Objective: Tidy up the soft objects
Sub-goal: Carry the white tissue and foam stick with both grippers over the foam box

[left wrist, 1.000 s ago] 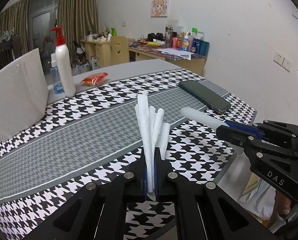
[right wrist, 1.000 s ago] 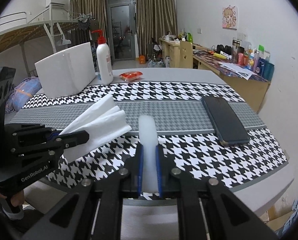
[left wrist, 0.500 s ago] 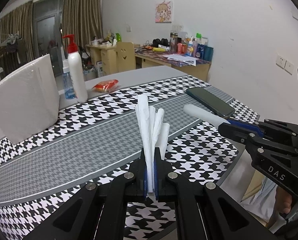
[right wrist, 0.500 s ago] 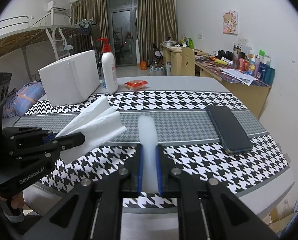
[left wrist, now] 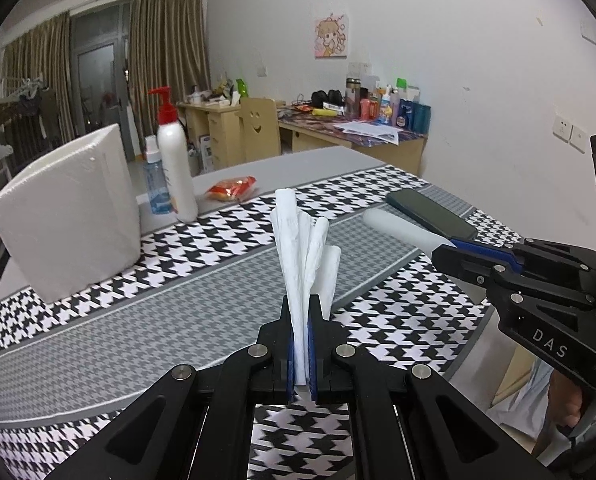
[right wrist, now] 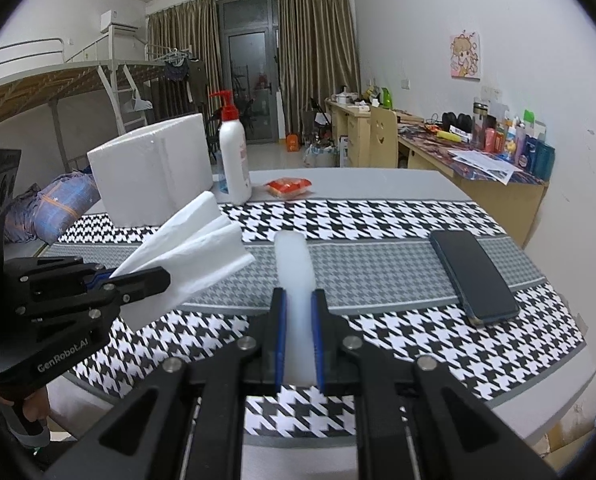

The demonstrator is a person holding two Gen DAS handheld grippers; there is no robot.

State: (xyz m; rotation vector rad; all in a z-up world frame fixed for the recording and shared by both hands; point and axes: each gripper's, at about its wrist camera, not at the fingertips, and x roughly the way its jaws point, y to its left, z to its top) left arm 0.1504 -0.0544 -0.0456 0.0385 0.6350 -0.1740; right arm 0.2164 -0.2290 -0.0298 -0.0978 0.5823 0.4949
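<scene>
My left gripper (left wrist: 301,304) is shut on a folded white tissue (left wrist: 298,240), which fans upward above the houndstooth tablecloth (left wrist: 202,248). My right gripper (right wrist: 298,300) is shut on a pale white foam strip (right wrist: 294,264) that sticks out forward between its blue pads. Both loads hang in the air over the table's near edge. In the right wrist view the left gripper (right wrist: 154,276) and its tissue (right wrist: 194,248) are at the left. In the left wrist view the right gripper (left wrist: 449,254) and its strip (left wrist: 397,230) are at the right.
On the table stand a white foam box (left wrist: 70,208) at the far left, a white pump bottle with a red top (left wrist: 174,168), a small clear bottle (left wrist: 154,184), a red snack packet (left wrist: 232,190) and a dark phone (left wrist: 429,214) on the right. A cluttered desk (right wrist: 477,164) lines the right wall.
Both grippers have lifted a little and drawn back from the table, each keeping its load. In the left wrist view the box and bottle have slid to the right.
</scene>
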